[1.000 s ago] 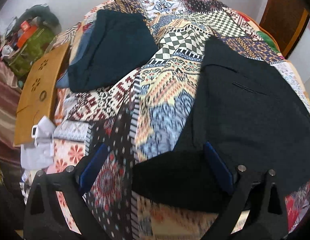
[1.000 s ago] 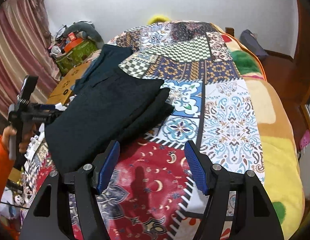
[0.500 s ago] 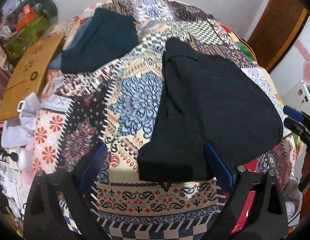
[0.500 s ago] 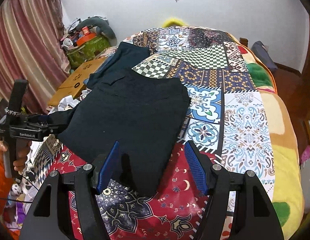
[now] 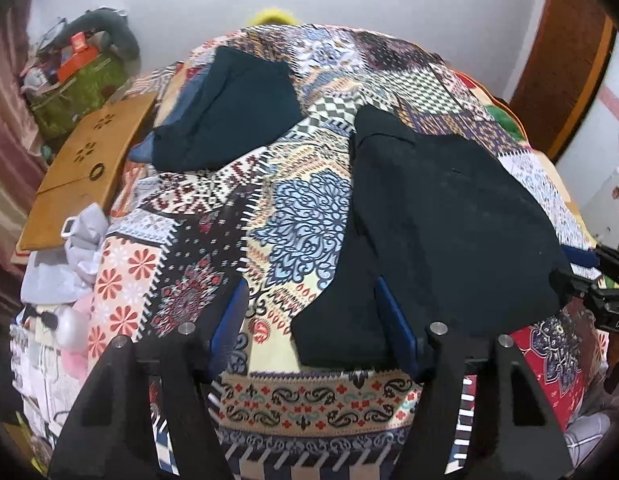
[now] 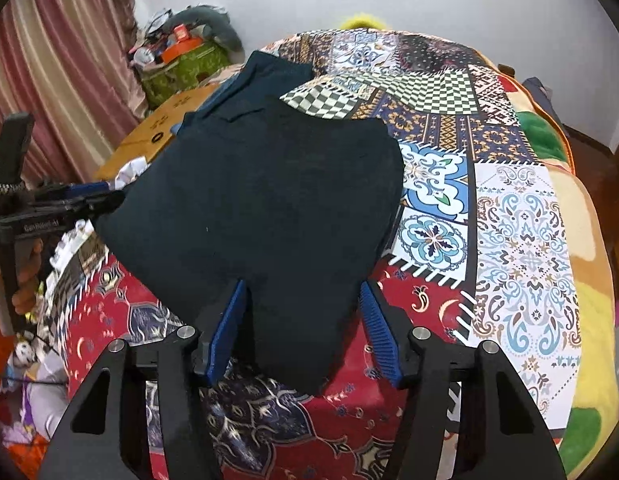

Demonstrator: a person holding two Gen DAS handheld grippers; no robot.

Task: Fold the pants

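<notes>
Black pants [image 5: 449,220] lie folded flat on the patchwork quilt [image 5: 305,208]. My left gripper [image 5: 313,322] hangs over their near left corner. Its jaws are closing, the corner lies between them, and the pads do not press on it. In the right wrist view the same pants [image 6: 269,200] spread out ahead. My right gripper [image 6: 303,326] straddles their near corner with its jaws closing, pads clear of the cloth. The left gripper [image 6: 69,204] also shows at the pants' left corner, held by a hand. At the frame's right edge is the right gripper [image 5: 597,280].
A second folded dark teal garment [image 5: 229,108] lies at the back of the bed. Beside the bed on the left are a wooden board [image 5: 89,164], a green bag [image 5: 77,92] and crumpled white cloth [image 5: 81,240]. A yellow blanket [image 6: 589,280] covers the bed's right side.
The pants went from a doubled-over bundle to lying flat. Both grippers drew back to the pants' near corners, and both pairs of jaws have narrowed since half a second ago.
</notes>
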